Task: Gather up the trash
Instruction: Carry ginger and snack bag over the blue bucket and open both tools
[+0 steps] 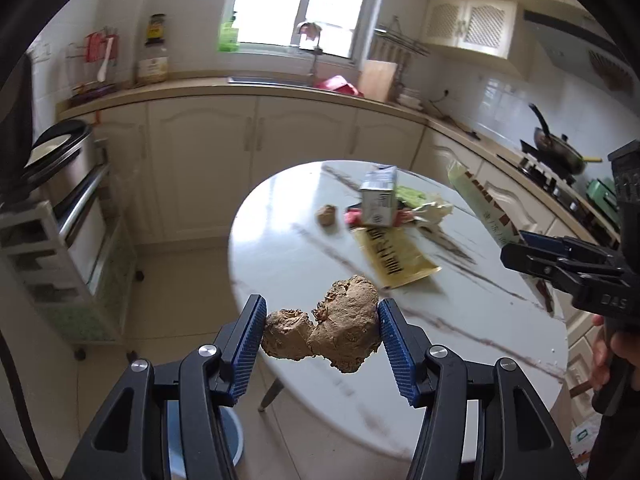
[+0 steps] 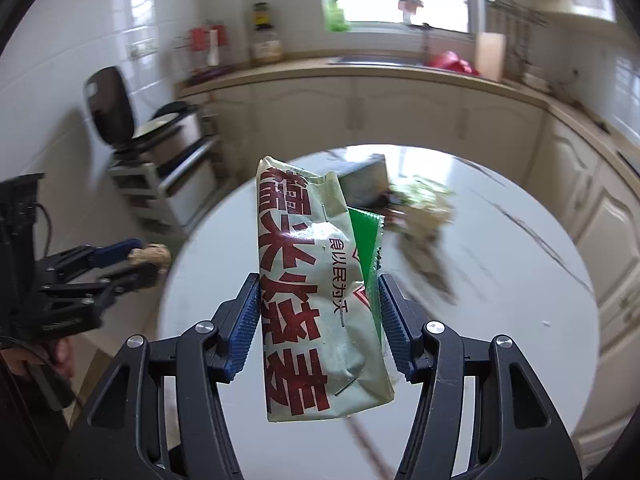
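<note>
Aloft, left gripper point(image 1: 322, 334) clamping ginger root point(image 1: 326, 334), right gripper point(image 2: 318, 318) clamping green wrapper point(image 2: 316, 312) upright.

Over a round table point(image 1: 304, 240), with trash piled at the far side.

Held above the near edge: a lump point(image 1: 328, 334) between the left gripper point(image 1: 322, 334) fingers, left of a wrapper point(image 2: 320, 312) clamped in the right gripper point(image 2: 320, 320). Farther back on the table, a carton point(image 1: 379, 200) upright amid scraps point(image 1: 424, 206), a packet point(image 1: 394, 258) flat before it, a small lump point(image 1: 327, 215) apart to its left. Behind, a counter with sink point(image 1: 272, 80); a cart point(image 1: 68, 216) left, a stove point(image 1: 552, 172) right.
</note>
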`<state>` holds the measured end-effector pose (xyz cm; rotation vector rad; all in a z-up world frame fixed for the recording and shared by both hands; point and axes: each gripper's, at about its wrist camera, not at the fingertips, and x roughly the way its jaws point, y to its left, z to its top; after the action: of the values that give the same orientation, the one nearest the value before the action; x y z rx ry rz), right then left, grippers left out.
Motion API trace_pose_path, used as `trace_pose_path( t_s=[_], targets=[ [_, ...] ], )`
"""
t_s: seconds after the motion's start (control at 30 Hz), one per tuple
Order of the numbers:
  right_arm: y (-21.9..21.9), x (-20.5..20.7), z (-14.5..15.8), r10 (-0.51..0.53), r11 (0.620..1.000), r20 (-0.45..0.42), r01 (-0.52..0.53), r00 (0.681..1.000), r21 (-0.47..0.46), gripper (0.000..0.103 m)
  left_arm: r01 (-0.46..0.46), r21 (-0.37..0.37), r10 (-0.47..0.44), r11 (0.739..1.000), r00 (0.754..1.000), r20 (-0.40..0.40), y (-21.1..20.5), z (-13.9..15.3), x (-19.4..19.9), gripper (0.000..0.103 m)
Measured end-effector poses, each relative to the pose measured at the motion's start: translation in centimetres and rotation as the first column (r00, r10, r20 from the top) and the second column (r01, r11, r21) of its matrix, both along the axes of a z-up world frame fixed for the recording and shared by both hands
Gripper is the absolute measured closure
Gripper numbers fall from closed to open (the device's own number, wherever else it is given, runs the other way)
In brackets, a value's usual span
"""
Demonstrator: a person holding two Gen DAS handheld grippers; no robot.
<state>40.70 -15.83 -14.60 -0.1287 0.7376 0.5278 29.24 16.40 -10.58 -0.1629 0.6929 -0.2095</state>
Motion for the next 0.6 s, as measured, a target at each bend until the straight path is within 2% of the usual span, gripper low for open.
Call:
trace_pose_path(
  t_s=[0.17, 0.37, 0.47, 0.6],
  targets=[
    [8.1, -3.0, 0.0, 0.157, 0.987, -0.003, -0.157, 0.988, 0.034, 0.048, -0.089, 0.003, 0.089, 0.996, 0.996, -0.011, 6.2, -1.3, -4.3, 0.049],
    [18.9, -5.4, -3.3, 0.341, 0.938, -0.086, -0.334, 0.936, 0.087, 0.048, -0.202, -0.004, 0.200, 0.979, 0.976, -0.090, 13.4, -4.8, -8.4, 0.049],
    [23.8, -5.9, -5.7, 0.402, 0.915, -0.130, -0.394, 0.906, 0.086, 0.048, -0.267, 0.018, 0.266, 0.964, 0.952, -0.149, 16.3, -7.1, -9.8, 0.049],
    [29.8, -6.3, -9.8, 0.447, 0.893, -0.189, -0.449, 0.874, 0.035, 0.048, -0.343, 0.027, 0.338, 0.939, 0.906, -0.255, 19.0, -10.5, -10.5, 0.049]
  ],
)
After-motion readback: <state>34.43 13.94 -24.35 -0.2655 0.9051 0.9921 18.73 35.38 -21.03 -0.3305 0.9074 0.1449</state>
